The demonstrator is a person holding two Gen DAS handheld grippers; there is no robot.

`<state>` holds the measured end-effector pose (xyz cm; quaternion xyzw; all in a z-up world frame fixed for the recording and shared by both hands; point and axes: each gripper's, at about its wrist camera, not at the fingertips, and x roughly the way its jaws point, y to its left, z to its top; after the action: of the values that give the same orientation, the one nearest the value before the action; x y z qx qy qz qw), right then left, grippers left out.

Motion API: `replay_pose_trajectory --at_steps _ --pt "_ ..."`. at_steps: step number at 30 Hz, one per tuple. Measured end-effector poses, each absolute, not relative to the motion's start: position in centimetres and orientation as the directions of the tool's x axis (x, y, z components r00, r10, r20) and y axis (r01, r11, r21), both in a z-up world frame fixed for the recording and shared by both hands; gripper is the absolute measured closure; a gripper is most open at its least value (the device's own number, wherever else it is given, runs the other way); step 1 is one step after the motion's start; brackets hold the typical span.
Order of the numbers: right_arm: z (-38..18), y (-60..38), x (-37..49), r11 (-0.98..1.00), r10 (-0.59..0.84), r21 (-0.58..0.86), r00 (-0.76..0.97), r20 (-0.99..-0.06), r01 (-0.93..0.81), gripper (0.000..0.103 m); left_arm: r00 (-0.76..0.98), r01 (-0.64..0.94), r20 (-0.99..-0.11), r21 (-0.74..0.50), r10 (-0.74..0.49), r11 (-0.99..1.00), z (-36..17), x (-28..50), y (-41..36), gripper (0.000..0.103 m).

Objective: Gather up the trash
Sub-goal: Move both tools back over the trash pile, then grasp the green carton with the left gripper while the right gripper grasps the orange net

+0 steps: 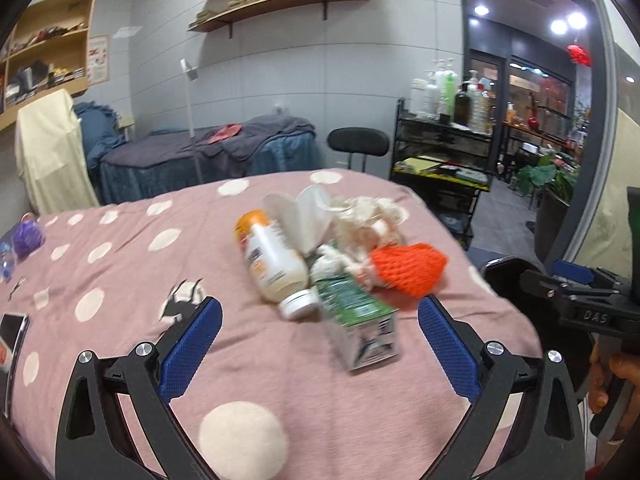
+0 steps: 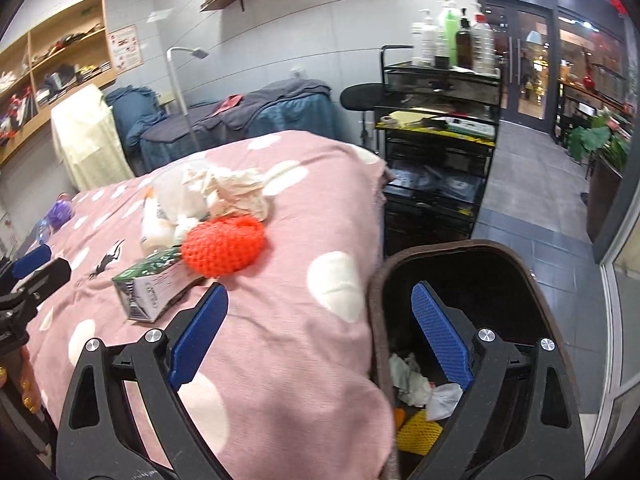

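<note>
A heap of trash lies on the pink dotted bedspread (image 1: pixel 120 280): a white bottle with an orange top (image 1: pixel 272 260), a green and white carton (image 1: pixel 360 320), an orange foam net (image 1: pixel 408 272) and crumpled tissues (image 1: pixel 360 216). My left gripper (image 1: pixel 320 316) is open just in front of the carton, holding nothing. My right gripper (image 2: pixel 320 304) is open and empty over the bed edge, beside a dark trash bin (image 2: pixel 460 264) holding tissues and a yellow net (image 2: pixel 416 428). In the right wrist view the orange net (image 2: pixel 224 248) and carton (image 2: pixel 148 288) lie to the gripper's left.
A black cart (image 2: pixel 436 128) with bottles stands past the bed's far corner, next to a black stool (image 2: pixel 364 96). A second bed with blue covers (image 1: pixel 208 152) is behind. A purple object (image 1: pixel 26 236) and a phone (image 1: pixel 12 332) lie at the bed's left.
</note>
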<state>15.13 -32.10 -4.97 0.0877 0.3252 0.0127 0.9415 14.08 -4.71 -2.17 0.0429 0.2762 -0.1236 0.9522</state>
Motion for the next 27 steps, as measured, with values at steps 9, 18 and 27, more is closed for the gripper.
replay_pose_trajectory --at_steps 9,18,27 --pt "-5.1 -28.7 17.0 0.979 0.166 0.195 0.756 -0.633 -0.052 0.011 0.784 0.163 -0.602 -0.038 -0.153 0.986 -5.2 14.6 0.0 0.006" --pt "-5.4 -26.1 18.7 0.978 0.199 0.180 0.726 -0.658 -0.104 0.011 0.732 0.207 -0.631 -0.150 -0.255 0.967 -6.0 15.8 -0.1 0.006" --pt "-4.9 -27.0 19.2 0.989 0.132 0.139 0.743 -0.656 -0.052 0.011 0.683 0.286 -0.638 -0.213 -0.355 0.934 -5.9 17.4 -4.4 0.006"
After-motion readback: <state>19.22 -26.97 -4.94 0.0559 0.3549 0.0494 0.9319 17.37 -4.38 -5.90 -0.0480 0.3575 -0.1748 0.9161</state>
